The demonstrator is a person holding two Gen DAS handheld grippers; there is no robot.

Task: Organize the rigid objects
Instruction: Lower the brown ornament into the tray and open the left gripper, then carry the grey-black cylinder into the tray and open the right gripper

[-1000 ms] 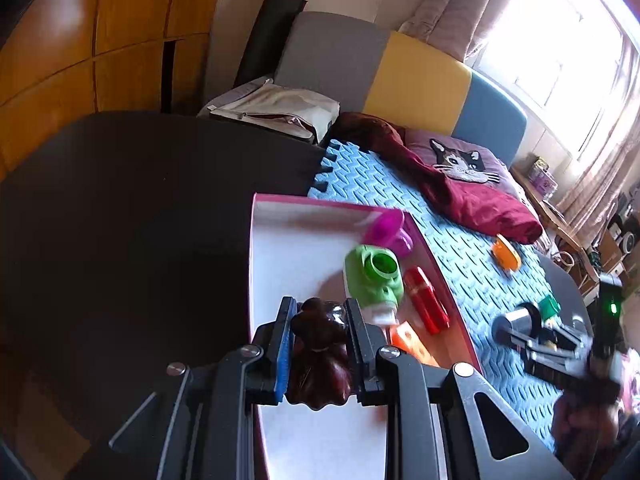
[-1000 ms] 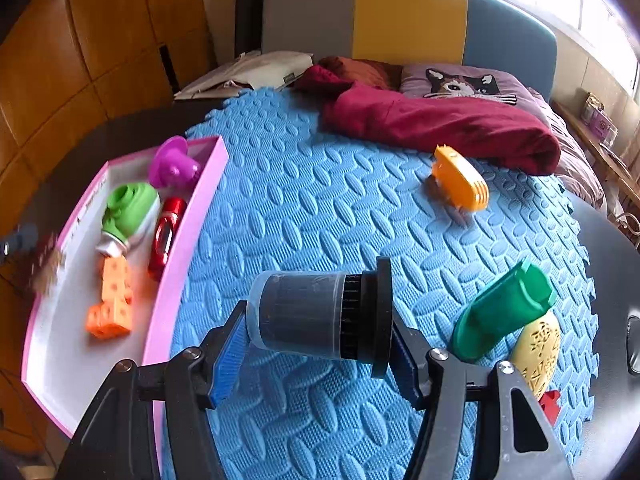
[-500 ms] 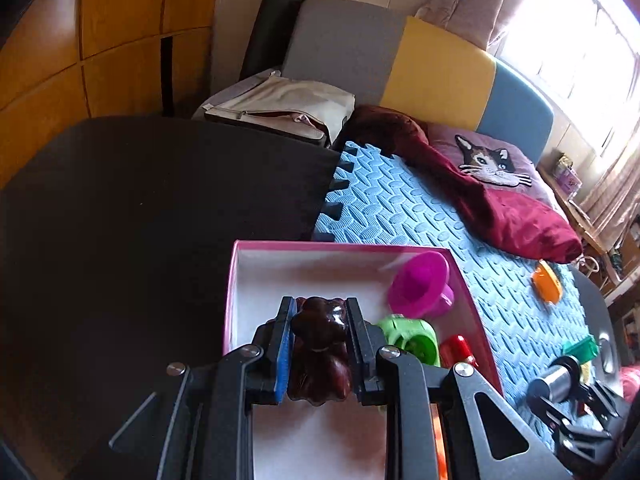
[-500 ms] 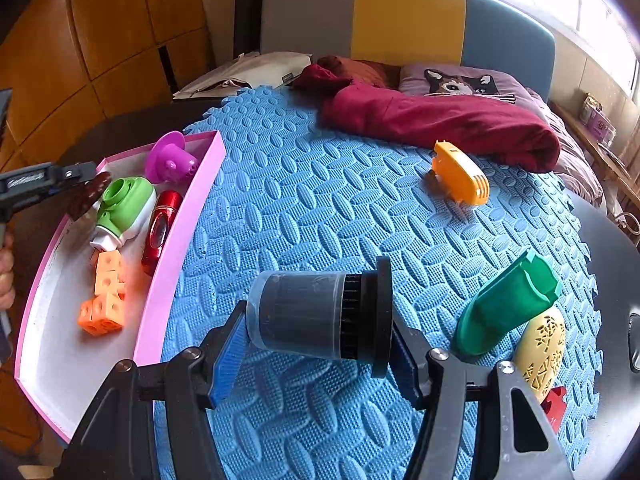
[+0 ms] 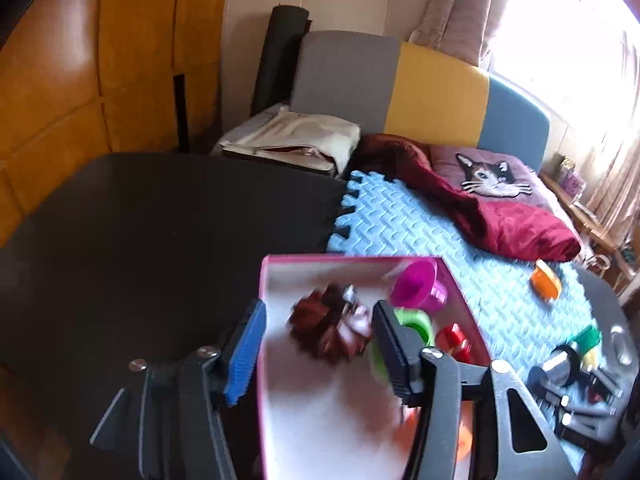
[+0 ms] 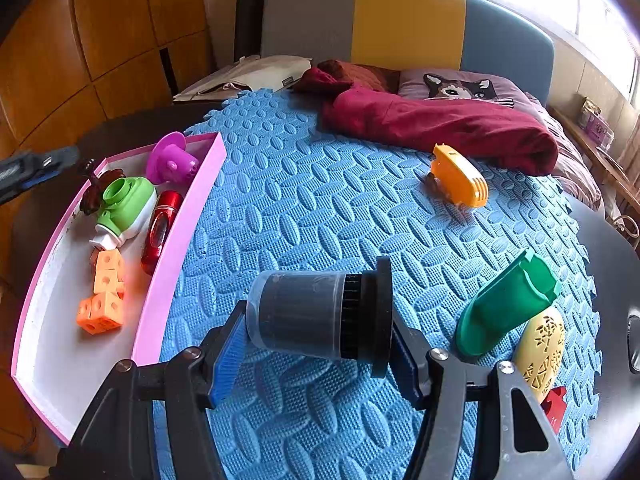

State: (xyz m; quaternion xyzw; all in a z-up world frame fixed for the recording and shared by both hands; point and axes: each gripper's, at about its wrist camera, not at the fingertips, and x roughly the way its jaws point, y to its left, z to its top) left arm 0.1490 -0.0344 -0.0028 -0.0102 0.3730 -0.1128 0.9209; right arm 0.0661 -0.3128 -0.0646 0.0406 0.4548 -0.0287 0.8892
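Note:
My left gripper [image 5: 316,348] is open above the far end of the pink tray [image 5: 280,264]. A dark brown ridged piece [image 5: 330,326] lies blurred in the tray between the open jaws, free of them. It also shows in the right wrist view [image 6: 94,192] beside a green toy [image 6: 128,206]. My right gripper [image 6: 316,344] is shut on a dark grey cylinder [image 6: 316,314], held sideways above the blue foam mat [image 6: 304,208]. The pink tray [image 6: 176,232] lies at the mat's left edge.
In the tray are a magenta cup [image 6: 170,160], a red tube [image 6: 162,224] and orange cubes [image 6: 102,298]. On the mat lie an orange toy [image 6: 460,176], a green piece [image 6: 506,304], a yellow perforated shell [image 6: 540,344] and a maroon cloth [image 6: 440,126].
My left gripper opened and let the brown piece drop into the tray's far end. The right gripper kept hold of the cylinder and barely moved.

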